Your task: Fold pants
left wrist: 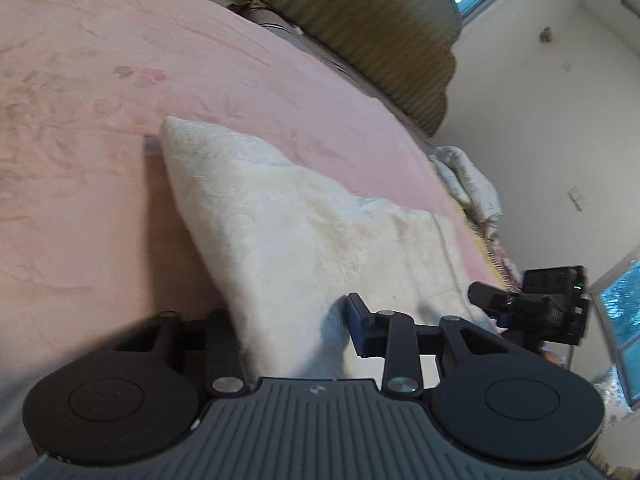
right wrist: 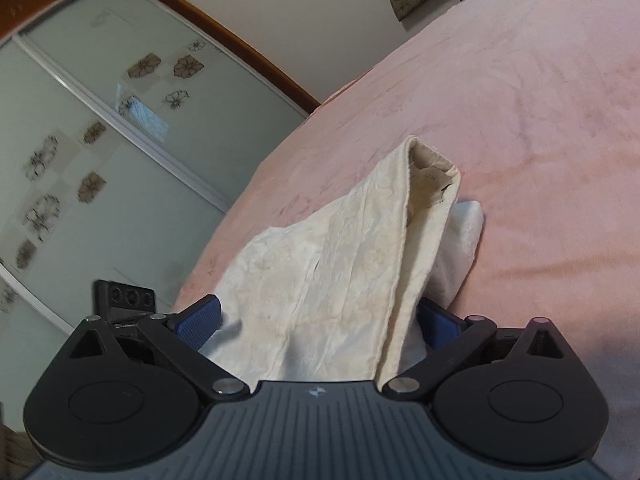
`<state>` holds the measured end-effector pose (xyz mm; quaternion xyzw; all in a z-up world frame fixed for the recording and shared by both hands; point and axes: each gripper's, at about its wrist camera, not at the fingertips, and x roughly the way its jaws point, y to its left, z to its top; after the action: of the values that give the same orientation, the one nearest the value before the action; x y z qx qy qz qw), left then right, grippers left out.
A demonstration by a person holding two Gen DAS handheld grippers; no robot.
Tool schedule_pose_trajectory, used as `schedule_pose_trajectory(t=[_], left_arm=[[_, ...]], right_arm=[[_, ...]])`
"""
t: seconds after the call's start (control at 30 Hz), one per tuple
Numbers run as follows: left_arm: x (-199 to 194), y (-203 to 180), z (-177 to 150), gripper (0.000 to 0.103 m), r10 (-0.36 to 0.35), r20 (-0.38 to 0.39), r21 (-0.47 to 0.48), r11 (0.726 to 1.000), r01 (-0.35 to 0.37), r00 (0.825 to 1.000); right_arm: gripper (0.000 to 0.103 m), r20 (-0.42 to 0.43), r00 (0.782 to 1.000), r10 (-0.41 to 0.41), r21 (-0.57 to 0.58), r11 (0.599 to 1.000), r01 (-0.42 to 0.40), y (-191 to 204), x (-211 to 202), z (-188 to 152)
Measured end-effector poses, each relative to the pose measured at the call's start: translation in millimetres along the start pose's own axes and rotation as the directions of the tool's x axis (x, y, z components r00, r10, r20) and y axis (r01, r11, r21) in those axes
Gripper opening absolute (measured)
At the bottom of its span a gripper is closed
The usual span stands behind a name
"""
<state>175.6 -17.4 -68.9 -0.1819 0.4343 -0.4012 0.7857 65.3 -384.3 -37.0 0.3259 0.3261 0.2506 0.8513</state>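
- We see open pink blanket (left wrist: 120,200) left of the cream pants (left wrist: 300,232).
- Beyond them, the green headboard (left wrist: 360,20) blocks us.
- A crumpled quilt (left wrist: 468,184) crowds the bed's far edge.

- A small cloth label (right wrist: 427,179) sewn inside the waistband of the cream pants (right wrist: 320,280) carries faint printed letters; only the ending "ON" can be made out, the rest is hidden in the fold
- A small emblem without letters sits on the ribbed body of each gripper
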Motion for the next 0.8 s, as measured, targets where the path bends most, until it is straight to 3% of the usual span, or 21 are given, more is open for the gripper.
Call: schedule_pose_trajectory(t=[0.03, 0.1, 0.13, 0.27, 0.37, 0.47, 0.57, 0.67, 0.7, 0.8], left_arm=[[-2.3, 0.5, -1.3, 0.026, -0.007, 0.012, -0.009, 1.0, 0.007, 1.0], [-7.4, -3.5, -4.1, 0.021, -0.012, 0.039, 0.001, 1.0, 0.012, 0.999], [-9.1, -9.8, -5.8, 0.019, 0.001, 0.053, 0.031, 1.0, -0.003, 0.999], [-17.3, -43.7, -10.3, 0.015, 0.081, 0.122, 0.207, 0.973, -0.105, 0.989], [-32.6, -49.6, -5.5, 0.015, 0.09, 0.169, 0.235, 0.963, -0.129, 0.982], [-50.5, -51.8, 7.2, 0.015, 0.142, 0.264, 0.271, 0.938, -0.215, 0.954], [-63.3, -42.6, 30.6, 0.015, 0.192, 0.304, 0.255, 0.927, -0.274, 0.933], [-59.3, -25.0, 50.8, 0.027, 0.284, 0.28, 0.221, 0.91, -0.35, 0.917], [-53.4, -17.2, 54.4, 0.037, 0.333, 0.252, 0.201, 0.9, -0.386, 0.909], [-40.5, 3.3, 52.1, 0.049, 0.453, 0.182, 0.164, 0.861, -0.481, 0.873]], right_arm=[[0.069, 0.001, 0.998, -0.055, -0.035, 0.998, 0.055, 6.7, -0.5, -2.3], [0.034, 0.004, 0.984, -0.178, -0.05, 0.983, 0.178, 12.4, -7.2, -6.9], [0.03, 0.014, 0.985, -0.174, -0.034, 0.984, 0.175, 11.7, -13.6, -9.9], [0.025, 0.044, 0.981, -0.187, -0.049, 0.981, 0.189, 25.8, -18.2, -13.4], [0.022, 0.083, 0.985, -0.149, -0.082, 0.984, 0.155, 44.8, -19.6, -4.3], [0.022, 0.099, 0.987, -0.124, -0.161, 0.977, 0.139, 66.6, -7.6, 12.9], [0.022, 0.105, 0.989, -0.102, -0.187, 0.975, 0.12, 76.0, 17.0, 30.8], [0.023, 0.085, 0.988, -0.128, -0.218, 0.965, 0.143, 76.0, 52.0, 45.1], [0.027, 0.069, 0.984, -0.164, -0.223, 0.959, 0.175, 72.3, 64.5, 47.3], [0.04, 0.016, 0.945, -0.327, -0.209, 0.923, 0.323, 56.7, 95.6, 44.4]])
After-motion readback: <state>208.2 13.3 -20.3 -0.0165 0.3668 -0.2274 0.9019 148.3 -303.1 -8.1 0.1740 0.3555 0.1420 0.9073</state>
